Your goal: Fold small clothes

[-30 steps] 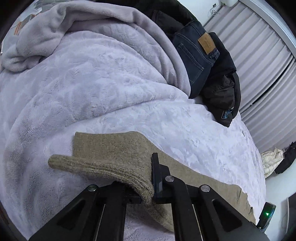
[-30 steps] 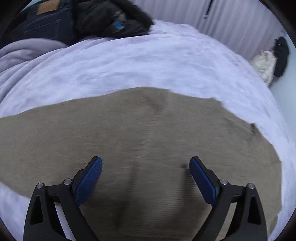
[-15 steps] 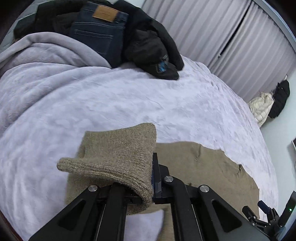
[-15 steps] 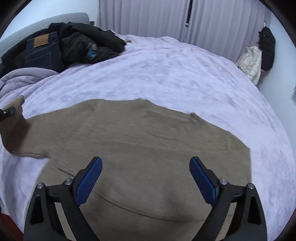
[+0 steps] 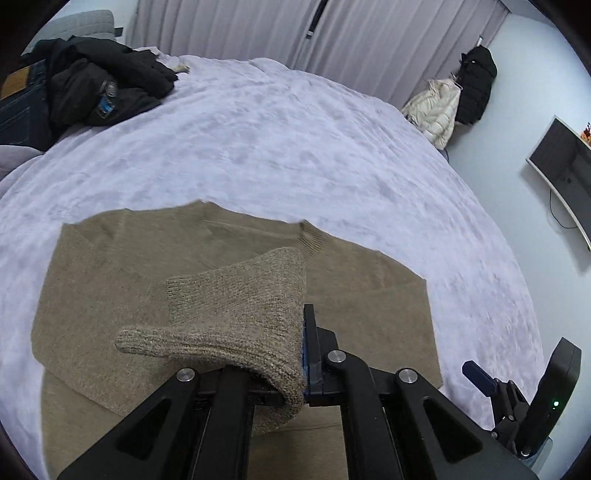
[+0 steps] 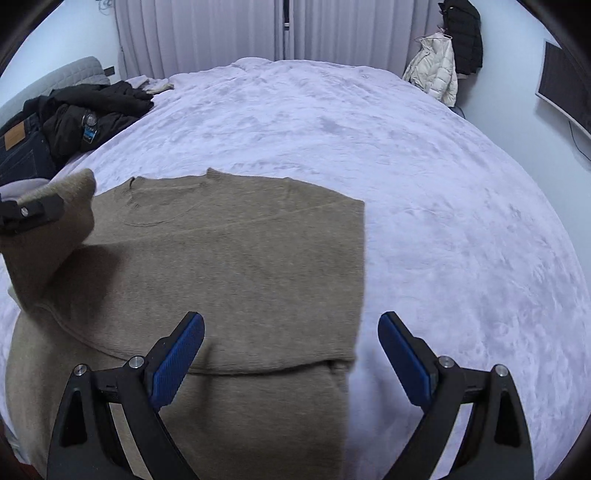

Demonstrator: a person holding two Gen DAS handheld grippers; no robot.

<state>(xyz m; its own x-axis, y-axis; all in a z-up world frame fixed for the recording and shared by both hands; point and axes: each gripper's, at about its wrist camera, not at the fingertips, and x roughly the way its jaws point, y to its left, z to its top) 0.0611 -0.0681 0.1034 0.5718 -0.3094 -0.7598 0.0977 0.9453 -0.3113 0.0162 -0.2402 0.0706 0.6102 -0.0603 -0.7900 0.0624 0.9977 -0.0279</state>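
Observation:
A tan knit sweater lies flat on the pale lilac bed cover, its right side folded in to a straight edge. My left gripper is shut on the sweater's sleeve cuff and holds it raised over the sweater's body. In the right wrist view that lifted sleeve and the left gripper show at the left edge. My right gripper stands open above the sweater's lower right edge, nothing between its blue pads.
A heap of black jackets and dark jeans sits at the bed's far left. A cream coat and black coat hang at the far right wall by a screen. Curtains close the back.
The left gripper carried the sleeve to the right, from beside the bed's left side to above the sweater's body. The right gripper rose and drew back, so more of the bed shows.

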